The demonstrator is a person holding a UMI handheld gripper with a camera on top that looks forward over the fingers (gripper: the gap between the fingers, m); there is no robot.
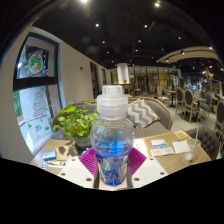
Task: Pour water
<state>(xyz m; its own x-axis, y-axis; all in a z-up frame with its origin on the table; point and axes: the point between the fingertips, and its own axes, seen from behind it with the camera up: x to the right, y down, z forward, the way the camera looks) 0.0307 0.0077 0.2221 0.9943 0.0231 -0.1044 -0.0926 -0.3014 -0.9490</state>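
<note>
A clear plastic water bottle (112,135) with a white cap and blue-tinted water stands upright between my fingers. My gripper (112,163) is shut on the bottle: both magenta pads (89,160) press its lower body from either side. The bottle is lifted above a light wooden table (170,160). No cup or receiving vessel shows; the bottle hides whatever lies straight ahead.
A green potted plant (75,120) sits left of the bottle. Papers and small cards (160,147) lie on the table at the right, more items (52,155) at the left. Beyond are a sofa with a patterned cushion (145,112), chairs and a window.
</note>
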